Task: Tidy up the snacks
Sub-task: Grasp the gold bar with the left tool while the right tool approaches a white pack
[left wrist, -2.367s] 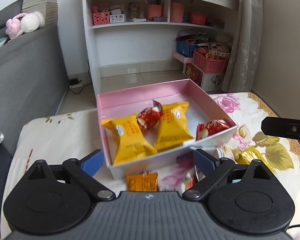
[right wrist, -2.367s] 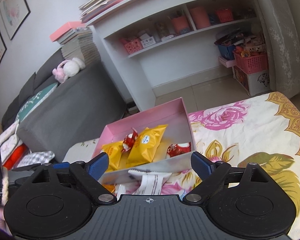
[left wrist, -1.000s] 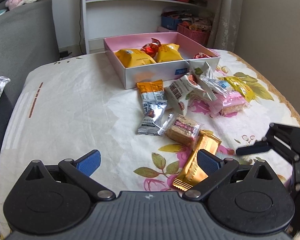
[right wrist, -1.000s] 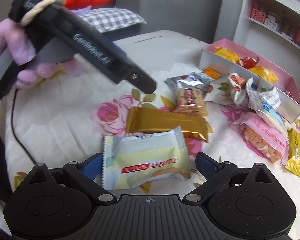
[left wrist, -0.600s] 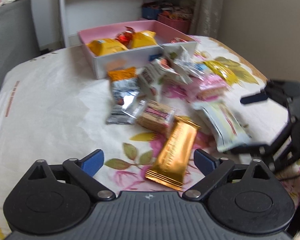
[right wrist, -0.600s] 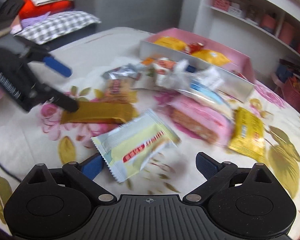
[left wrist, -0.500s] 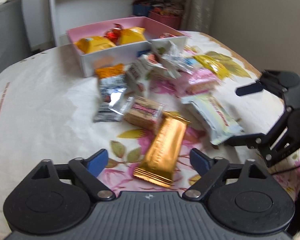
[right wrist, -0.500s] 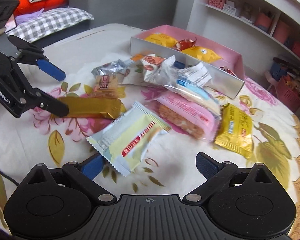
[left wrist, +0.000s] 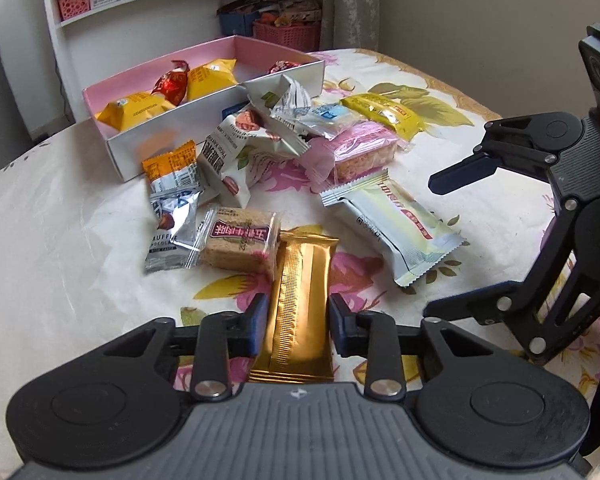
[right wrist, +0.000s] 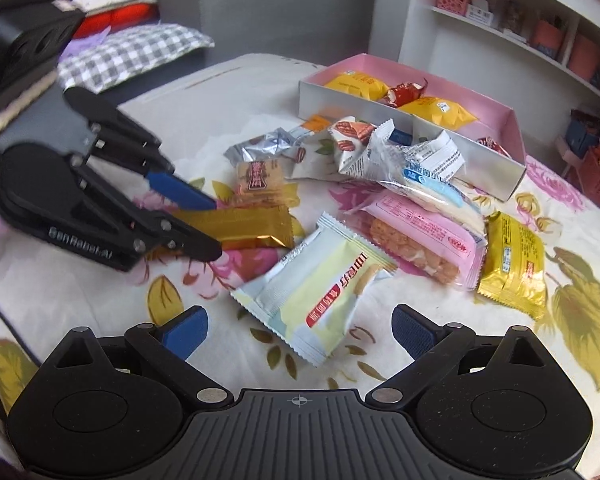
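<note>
Fingers of the left gripper (left wrist: 297, 322) sit narrowed around the near end of the gold bar (left wrist: 302, 308), one blue pad against each long edge, so the bar is clasped while it lies on the flowered cloth (left wrist: 59, 240). Just left of the gold bar lies the brown wafer pack (left wrist: 239, 240), touching its far corner, and past that the silver truffle pack (left wrist: 171, 224). Beyond the gold bar, at the far side of the cloth, stands the pink box (left wrist: 203, 80) with yellow and red snacks inside. Right of the gold bar lies the pale green packet (left wrist: 396, 224), apart from it. Farther right, the right gripper (left wrist: 432, 242) hangs spread wide and holds nothing; in its own view the pale green packet (right wrist: 320, 288) lies between its parted fingertips (right wrist: 187, 330), untouched.
</note>
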Motion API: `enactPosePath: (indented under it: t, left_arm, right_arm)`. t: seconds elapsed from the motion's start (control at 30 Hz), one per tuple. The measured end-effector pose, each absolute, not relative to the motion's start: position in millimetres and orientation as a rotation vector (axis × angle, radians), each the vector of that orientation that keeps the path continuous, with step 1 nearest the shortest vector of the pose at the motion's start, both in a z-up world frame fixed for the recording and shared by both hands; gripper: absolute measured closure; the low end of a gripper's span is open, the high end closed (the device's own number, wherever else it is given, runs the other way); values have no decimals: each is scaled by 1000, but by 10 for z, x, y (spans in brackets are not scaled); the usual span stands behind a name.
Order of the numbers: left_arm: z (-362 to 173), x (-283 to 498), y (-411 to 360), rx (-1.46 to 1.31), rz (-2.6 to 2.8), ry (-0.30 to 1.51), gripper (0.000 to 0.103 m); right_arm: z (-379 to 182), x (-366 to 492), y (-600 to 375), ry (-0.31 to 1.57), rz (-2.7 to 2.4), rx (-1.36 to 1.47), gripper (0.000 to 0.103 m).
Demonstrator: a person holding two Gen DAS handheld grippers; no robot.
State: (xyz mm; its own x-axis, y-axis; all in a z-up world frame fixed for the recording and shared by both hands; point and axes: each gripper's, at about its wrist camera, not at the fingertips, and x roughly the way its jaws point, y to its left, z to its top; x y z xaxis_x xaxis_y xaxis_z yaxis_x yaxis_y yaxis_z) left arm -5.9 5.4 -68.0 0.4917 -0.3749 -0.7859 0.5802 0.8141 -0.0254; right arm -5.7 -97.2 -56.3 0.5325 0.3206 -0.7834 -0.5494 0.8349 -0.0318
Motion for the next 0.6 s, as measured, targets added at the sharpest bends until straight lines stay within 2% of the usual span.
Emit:
enactPosePath:
  t: [0.4,0.5,0.6]
  left_arm:
    - [-624,-103,169,289,-454,936,75]
    - [-652,-76,201,243,-472,956,70]
    - [-649,-76,222,229,-476,959,69]
  right_arm:
    - [-641,119,-959,862,433,-158,4]
    - [-662,165,-985,878,403,-144,5]
    - [-652,156,-1051,877,392,-166,5]
